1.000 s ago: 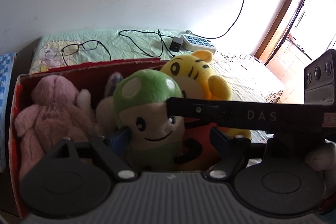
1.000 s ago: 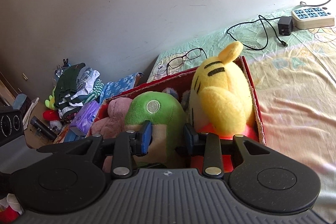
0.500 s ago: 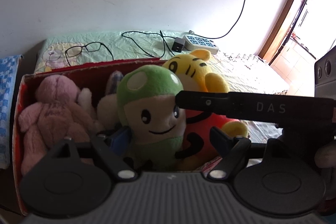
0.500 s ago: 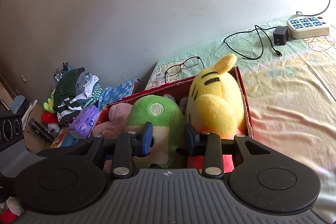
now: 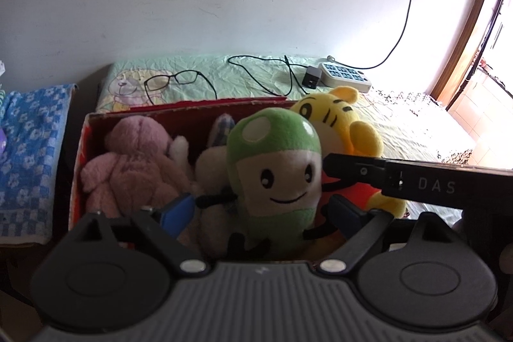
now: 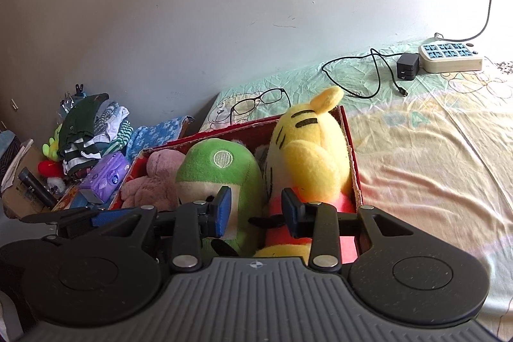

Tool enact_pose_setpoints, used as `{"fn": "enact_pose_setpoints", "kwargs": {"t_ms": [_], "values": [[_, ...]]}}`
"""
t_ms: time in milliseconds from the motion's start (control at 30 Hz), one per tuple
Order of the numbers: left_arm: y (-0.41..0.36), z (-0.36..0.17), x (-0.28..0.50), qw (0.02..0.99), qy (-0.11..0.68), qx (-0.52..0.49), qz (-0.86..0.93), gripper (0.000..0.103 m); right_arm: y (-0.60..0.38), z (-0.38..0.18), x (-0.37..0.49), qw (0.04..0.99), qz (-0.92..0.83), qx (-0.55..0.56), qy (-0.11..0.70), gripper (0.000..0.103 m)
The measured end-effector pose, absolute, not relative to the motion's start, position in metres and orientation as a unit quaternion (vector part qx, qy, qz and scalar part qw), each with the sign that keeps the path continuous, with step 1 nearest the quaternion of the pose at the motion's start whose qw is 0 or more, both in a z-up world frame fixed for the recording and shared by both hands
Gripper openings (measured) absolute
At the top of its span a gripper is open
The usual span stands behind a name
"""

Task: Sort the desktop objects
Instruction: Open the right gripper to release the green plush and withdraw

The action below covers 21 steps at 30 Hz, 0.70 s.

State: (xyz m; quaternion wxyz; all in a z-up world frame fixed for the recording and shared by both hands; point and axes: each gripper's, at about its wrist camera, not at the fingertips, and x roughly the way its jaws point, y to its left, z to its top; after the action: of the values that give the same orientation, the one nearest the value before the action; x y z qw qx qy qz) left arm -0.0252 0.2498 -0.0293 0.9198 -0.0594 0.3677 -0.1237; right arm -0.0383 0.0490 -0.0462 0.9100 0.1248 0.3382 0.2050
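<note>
Two claws at a red box of soft toys on a bed

Left wrist view: your left claw (image 5: 261, 210) stands wide apart, its jaws having just been opening, with the green mushroom toy (image 5: 274, 173) between them and neither pad pressing on it; the toy stands upright in the red box (image 5: 192, 109), the pink bear (image 5: 134, 162) to its left in the box, the yellow tiger (image 5: 346, 133) to its right, and a black bar of the other tool crosses in front of the tiger. Right wrist view: your right claw (image 6: 255, 210) is partly apart and clamped on nothing, hovering at the near edge of the red box (image 6: 351, 162) before the gap between mushroom toy (image 6: 221, 169) and tiger (image 6: 311, 149); glasses (image 6: 259, 101) lie on the bed just behind the box.
</note>
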Motion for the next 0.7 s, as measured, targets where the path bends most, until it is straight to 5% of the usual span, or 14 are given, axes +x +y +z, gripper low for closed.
{"fn": "enact_pose_setpoints", "kwargs": {"t_ms": [533, 700], "values": [[0.266, -0.024, -0.034, 0.903, 0.428, -0.036, 0.014, 0.098, 0.065, -0.043, -0.049, 0.916, 0.167, 0.101, 0.35, 0.044], [0.27, -0.023, -0.039, 0.898, 0.436, -0.039, 0.047, 0.098, 0.071, -0.037, -0.054, 0.92, 0.151, 0.087, 0.352, 0.058]]}}
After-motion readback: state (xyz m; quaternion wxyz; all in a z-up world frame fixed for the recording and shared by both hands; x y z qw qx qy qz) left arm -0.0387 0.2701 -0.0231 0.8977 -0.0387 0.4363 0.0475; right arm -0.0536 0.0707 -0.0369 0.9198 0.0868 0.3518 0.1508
